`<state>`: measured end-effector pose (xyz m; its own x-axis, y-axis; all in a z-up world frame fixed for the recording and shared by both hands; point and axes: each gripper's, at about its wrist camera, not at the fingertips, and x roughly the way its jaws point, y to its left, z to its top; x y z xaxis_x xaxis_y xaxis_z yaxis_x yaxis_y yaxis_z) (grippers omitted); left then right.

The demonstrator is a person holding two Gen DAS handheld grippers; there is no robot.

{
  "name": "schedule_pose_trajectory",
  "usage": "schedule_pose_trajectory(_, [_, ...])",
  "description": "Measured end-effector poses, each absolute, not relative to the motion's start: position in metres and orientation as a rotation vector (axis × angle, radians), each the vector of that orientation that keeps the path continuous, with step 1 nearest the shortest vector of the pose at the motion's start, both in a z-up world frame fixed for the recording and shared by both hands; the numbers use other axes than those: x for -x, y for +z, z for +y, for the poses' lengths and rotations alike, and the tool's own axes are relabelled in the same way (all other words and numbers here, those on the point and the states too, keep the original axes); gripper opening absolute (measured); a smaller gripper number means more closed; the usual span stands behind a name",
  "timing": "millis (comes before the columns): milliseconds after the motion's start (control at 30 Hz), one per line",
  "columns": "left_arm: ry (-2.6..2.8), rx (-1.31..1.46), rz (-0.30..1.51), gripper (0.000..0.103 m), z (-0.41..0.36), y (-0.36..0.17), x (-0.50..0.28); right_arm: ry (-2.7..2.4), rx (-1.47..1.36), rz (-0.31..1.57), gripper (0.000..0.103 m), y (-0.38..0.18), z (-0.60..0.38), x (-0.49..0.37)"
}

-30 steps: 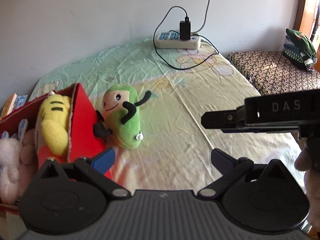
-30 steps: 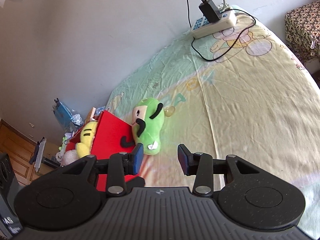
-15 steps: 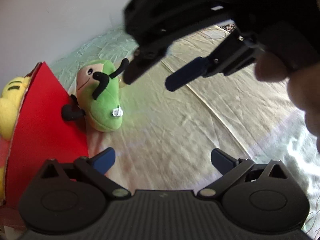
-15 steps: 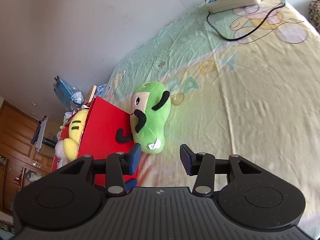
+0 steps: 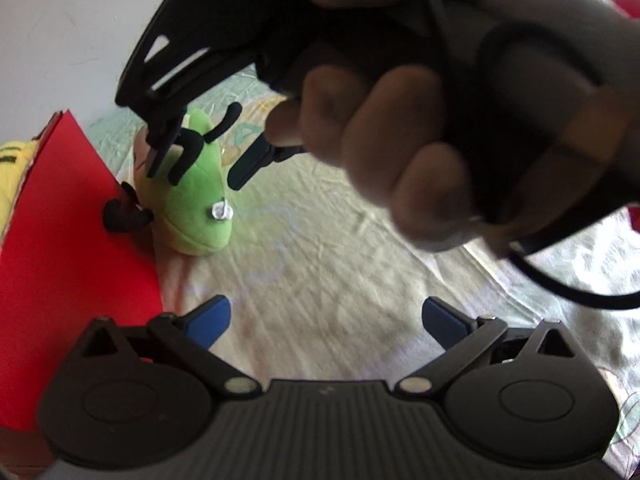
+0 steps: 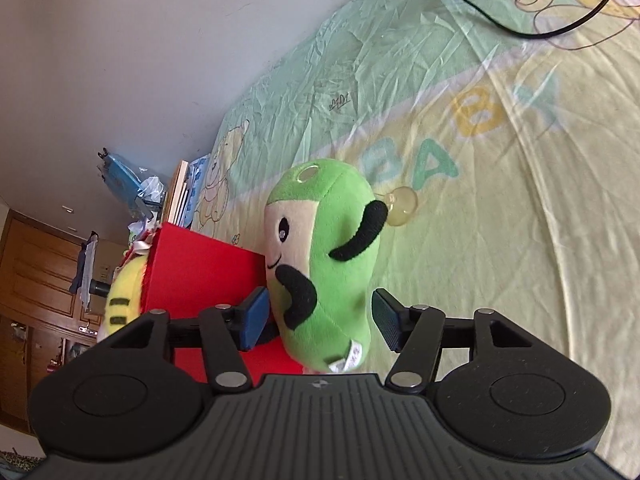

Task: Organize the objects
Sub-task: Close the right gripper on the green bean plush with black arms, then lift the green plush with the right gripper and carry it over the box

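A green plush toy (image 6: 324, 264) with black arms lies on the bed sheet against the side of a red box (image 6: 200, 264). My right gripper (image 6: 320, 322) is open, with its blue pads on either side of the plush, apart from it. In the left wrist view the right gripper (image 5: 192, 160) hangs over the green plush (image 5: 196, 200), held by a hand that fills the upper frame. My left gripper (image 5: 324, 320) is open and empty above the sheet, beside the red box (image 5: 72, 260). A yellow plush (image 6: 124, 300) sits in the box.
The bed sheet (image 6: 500, 200) stretches to the right, with a black cable (image 6: 560, 28) at the far end. Books and a blue bag (image 6: 128, 184) stand beyond the box by the wall. A wooden cabinet (image 6: 32, 280) is at the far left.
My right gripper has moved down and forward to the green plush, which now lies between its open fingers. The hand now fills the left wrist view. My left gripper stays open.
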<state>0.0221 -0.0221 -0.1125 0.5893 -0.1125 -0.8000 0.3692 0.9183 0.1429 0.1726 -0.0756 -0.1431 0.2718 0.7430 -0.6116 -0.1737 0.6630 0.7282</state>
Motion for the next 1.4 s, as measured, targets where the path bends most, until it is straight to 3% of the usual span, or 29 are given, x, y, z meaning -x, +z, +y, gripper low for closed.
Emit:
schedule_pose_trajectory(100, [-0.291, -0.304, 0.897, 0.101, -0.018, -0.111, -0.022, 0.688, -0.626, 1.164, 0.061, -0.153, -0.069, -0.178])
schedule_pose_trajectory(333, [-0.326, -0.255, 0.881, 0.101, -0.010, -0.102, -0.020, 0.715, -0.648, 1.155, 0.050, -0.152, -0.077, -0.173])
schedule_pose_trajectory(867, [-0.454, 0.078, 0.882, 0.101, 0.020, -0.067, -0.022, 0.672, -0.734, 1.168, 0.050, -0.157, -0.158, -0.126])
schedule_pose_trajectory(1167, [-0.456, 0.090, 0.892, 0.101, 0.010, -0.072, -0.038, 0.659, -0.784, 1.156, 0.056, -0.162, -0.178, -0.112])
schedule_pose_trajectory(1400, [-0.436, 0.095, 0.929, 0.101, 0.005, -0.084, -0.055, 0.680, -0.762, 1.124, 0.067, -0.157, -0.176, -0.116])
